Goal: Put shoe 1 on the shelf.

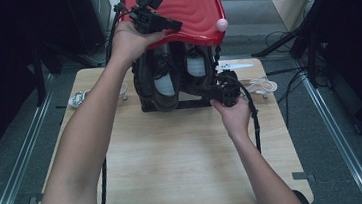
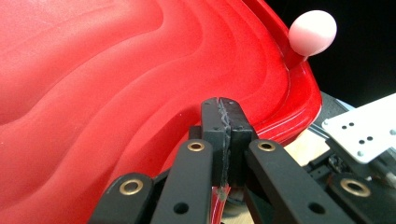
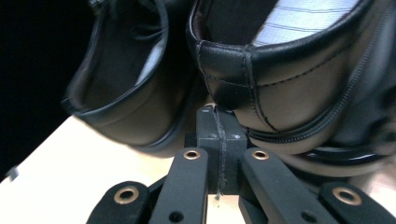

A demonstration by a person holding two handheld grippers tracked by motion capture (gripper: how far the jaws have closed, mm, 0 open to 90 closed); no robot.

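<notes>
Jaws of your left gripper [image 2: 223,107] are clenched on the edge of the red lid [image 2: 116,93], which you hold raised above the black shoes [image 1: 176,77]; a pink knob [image 2: 312,32] sits at the lid's corner. Your right gripper [image 3: 217,114] is clenched too, pads pressed together with nothing seen between them, its tip just beneath the heel of the nearer shoe [image 3: 289,93]. Both shoes stand at the far end of the wooden table [image 1: 175,163].
</notes>
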